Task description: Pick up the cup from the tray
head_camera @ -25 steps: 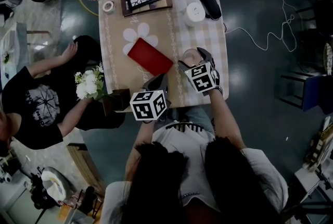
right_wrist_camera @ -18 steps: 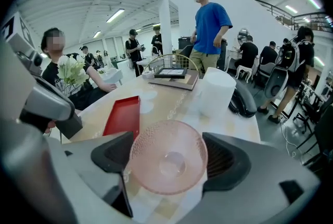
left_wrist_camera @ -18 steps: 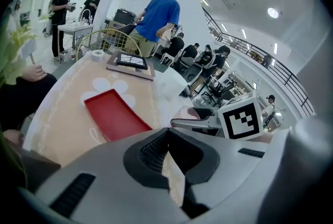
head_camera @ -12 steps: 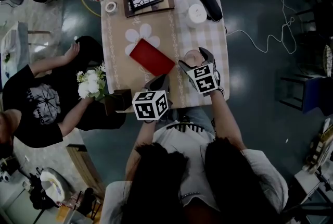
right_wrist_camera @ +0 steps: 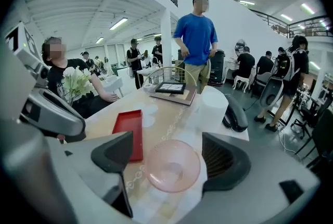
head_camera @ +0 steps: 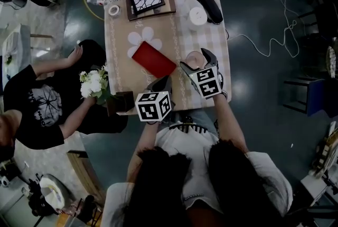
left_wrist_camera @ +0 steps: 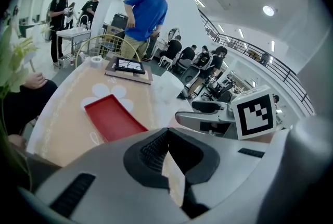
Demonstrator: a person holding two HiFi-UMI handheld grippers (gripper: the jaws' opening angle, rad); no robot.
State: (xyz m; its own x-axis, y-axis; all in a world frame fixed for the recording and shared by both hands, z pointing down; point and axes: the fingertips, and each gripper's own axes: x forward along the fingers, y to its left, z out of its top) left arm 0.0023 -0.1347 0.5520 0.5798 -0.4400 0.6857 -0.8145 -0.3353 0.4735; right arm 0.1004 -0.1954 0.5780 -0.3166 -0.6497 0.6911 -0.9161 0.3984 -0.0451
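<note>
Nearest the person, the left tool [left_wrist_camera: 167, 135] is hovering at the near edge of the counter [head_camera: 119, 54], its jaws pressed together with nothing between them. It is pointing toward the near end of the red tray [left_wrist_camera: 113, 120].

Just to its right, the right tool [right_wrist_camera: 166, 140] is reaching over the counter with its jaws spread wide. The pink translucent cup [right_wrist_camera: 173, 165] is sitting between them, off the tray, on the checked cloth. A clear gap is showing between the cup and the left pad. The right pad is lying very close to the rim, and contact there cannot be confirmed.

The tray is lying empty to the left of the cup and apart from it, angled across the counter. One corner is overlapping a white flower-shaped mat [head_camera: 143, 39].

Beyond the cup, a white cylinder [right_wrist_camera: 214, 106] and a black device [right_wrist_camera: 235, 113] are standing side by side on the right of the counter. At the far end, a framed picture [right_wrist_camera: 170, 87] is resting on a brown board, with a tape roll [head_camera: 111, 9] beside it.

A seated person [right_wrist_camera: 57, 74] is holding white flowers [right_wrist_camera: 75, 82] at the counter's left edge. A person in a blue shirt [right_wrist_camera: 196, 40] is standing past the far end.
</note>
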